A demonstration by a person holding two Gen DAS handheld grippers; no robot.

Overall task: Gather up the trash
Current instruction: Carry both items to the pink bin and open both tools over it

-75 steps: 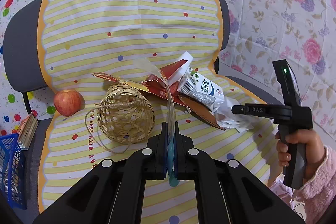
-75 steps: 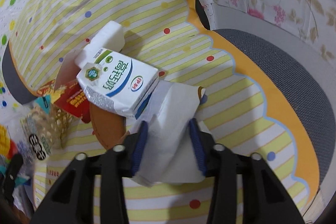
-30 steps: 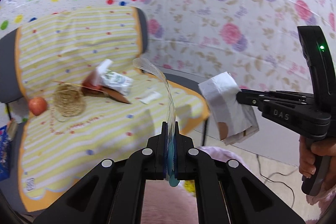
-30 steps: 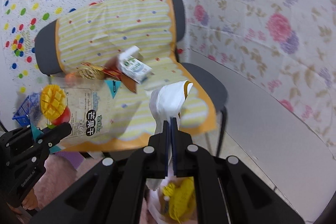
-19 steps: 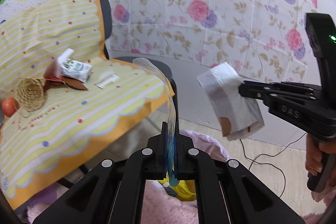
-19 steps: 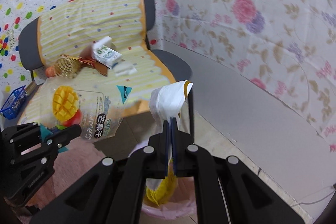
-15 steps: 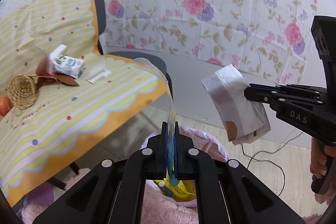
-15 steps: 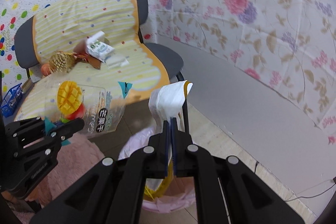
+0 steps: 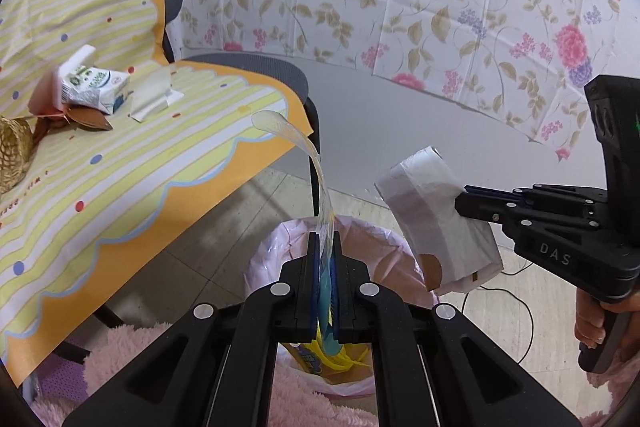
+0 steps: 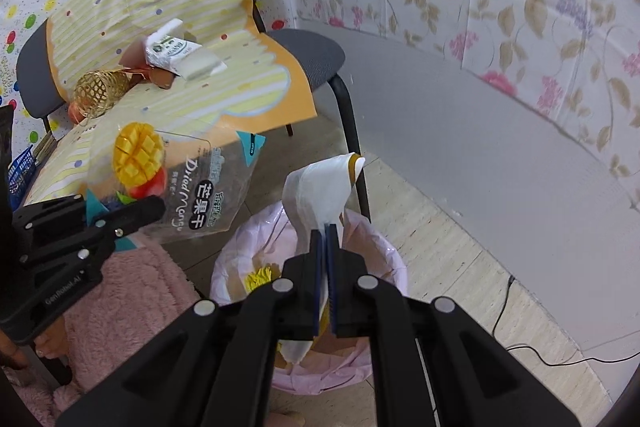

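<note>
the left gripper is pinching a clear, glossy plastic snack bag, its black jaws pressed tight on the film, which is curling up and away in a thin ribbon in the left wrist view. from the right wrist camera that same bag is showing a cut mango picture, a teal corner tab and the words "dried mango" beside large chinese characters. the right gripper is clamped on a crumpled white paper wrapper with a brown patch, soft and creased, its jaws squeezed together on the paper. the side of that tool is reading "das", and the left one is carrying small lettering that looks like "genrobot.ai".

both pieces are hanging over a round bin lined with a thin, wrinkled pink plastic bag, where something yellow is already lying inside. fluffy pink fabric is showing beside the bin, and a hand is gripping the right tool's handle.

well apart on the grey padded chair, a yellow striped cloth with coloured dots and an orange scalloped border is draped. on it are sitting a white and green milk carton, a flat white scrap of paper, a woven golden wicker ball and red and brown packaging, too bunched to read.
</note>
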